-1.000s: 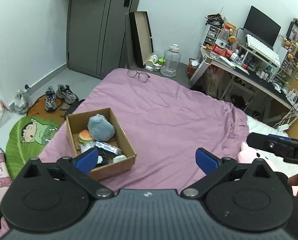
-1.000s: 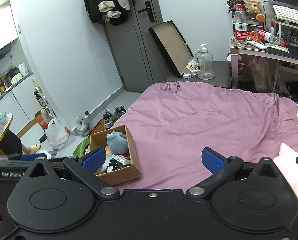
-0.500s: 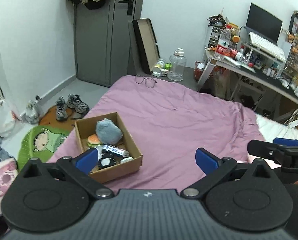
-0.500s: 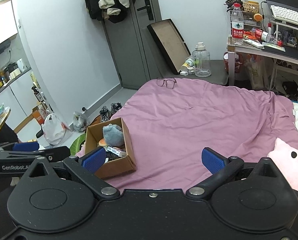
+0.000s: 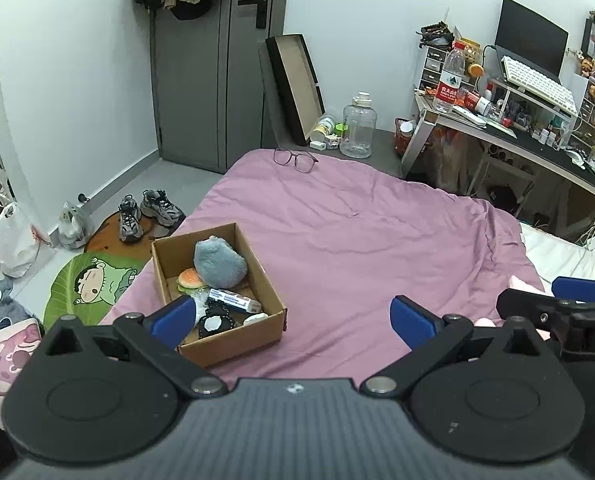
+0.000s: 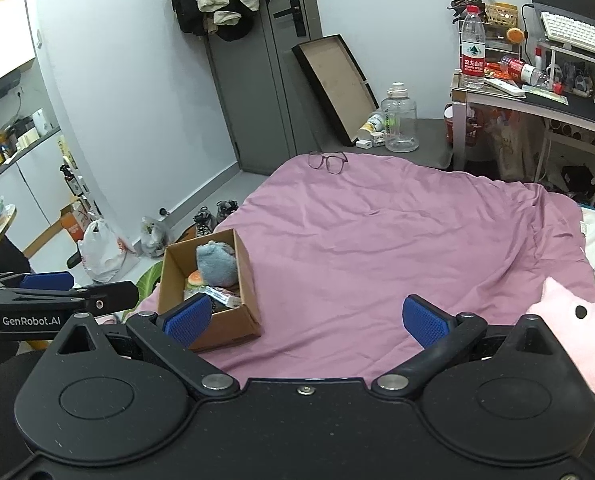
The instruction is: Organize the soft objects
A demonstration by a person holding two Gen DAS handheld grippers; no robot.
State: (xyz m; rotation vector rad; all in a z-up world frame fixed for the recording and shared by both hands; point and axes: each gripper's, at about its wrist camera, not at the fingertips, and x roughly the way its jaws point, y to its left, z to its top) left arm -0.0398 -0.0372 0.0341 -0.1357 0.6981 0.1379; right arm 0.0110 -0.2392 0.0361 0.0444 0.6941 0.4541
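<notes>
A big pink blanket (image 5: 357,240) is spread over the bed. A brown cardboard box (image 5: 233,340) is set on the blanket near its left edge. Inside the box a fluffy grey soft toy (image 5: 219,262) is seen at the far end. A little burger toy (image 5: 190,279) is tucked right beside it. A small white and blue packet (image 5: 233,299) and a round black and white thing (image 5: 213,322) are laid in the near end of the box.

The left tool (image 5: 295,318) is held above the near part of the bed, and its two blue pads are spread wide apart with nothing between them. The right tool (image 6: 307,318) is held the same way, with its pads wide apart and nothing gripped. The box is seen just past the left pad of each tool.

A pink soft toy (image 6: 569,344) with black dots is seen on the bed at the right side, close to the right tool. It is not touched by the pads.

A pair of glasses (image 5: 295,159) is laid at the far end of the blanket. A clear water jug (image 5: 359,126) is stood on the floor past the bed. A desk (image 5: 537,140) with many small things on it is seen at the far right. Two shoes (image 5: 145,212) are left on the floor by the grey door (image 5: 213,60).
</notes>
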